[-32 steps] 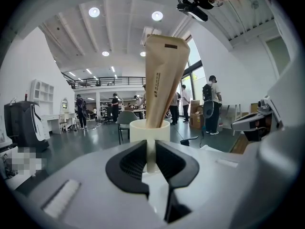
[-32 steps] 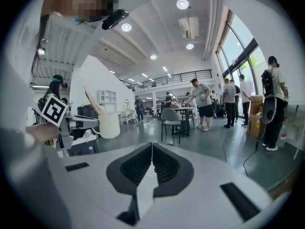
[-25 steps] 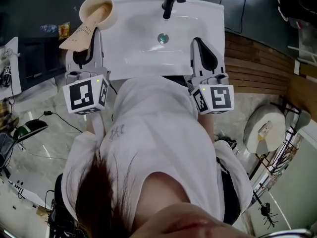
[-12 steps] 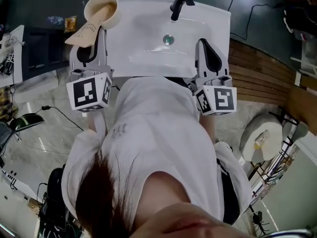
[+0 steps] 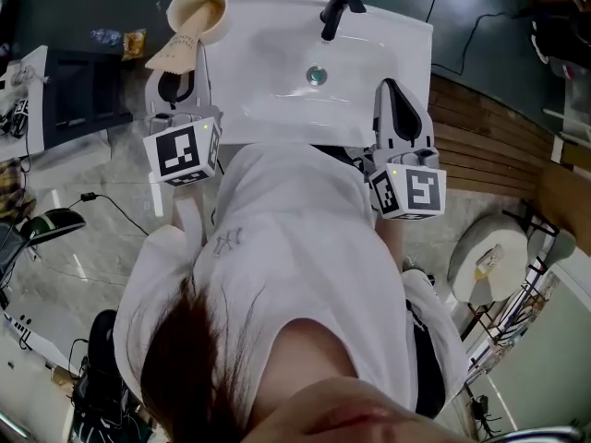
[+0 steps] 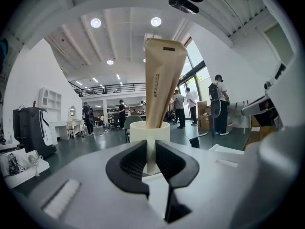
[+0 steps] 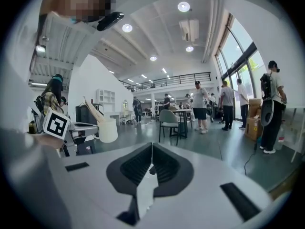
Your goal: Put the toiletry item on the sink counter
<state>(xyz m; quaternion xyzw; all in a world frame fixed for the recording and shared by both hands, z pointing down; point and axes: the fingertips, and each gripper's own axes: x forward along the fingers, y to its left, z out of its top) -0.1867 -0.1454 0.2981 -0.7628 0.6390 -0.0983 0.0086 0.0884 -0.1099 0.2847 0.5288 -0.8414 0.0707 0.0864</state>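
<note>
Standing in its cup (image 5: 219, 29) on the sink counter's (image 5: 263, 123) back-left corner, the toiletry tube (image 5: 175, 48) looks delivered. Your left gripper (image 6: 151, 147) sits slightly parted and empty (backing-off room, I judge), and your right gripper (image 7: 151, 149) idles pinched together.

Clad in white T-shirt (image 5: 295, 220), small grey logo (image 5: 227, 241). Equipped with grey, black-jawed left hand-held gripper (image 5: 178, 66) and right hand-held gripper (image 5: 391, 87), each bearing a black-and-white marker cube (image 5: 182, 151).
</note>
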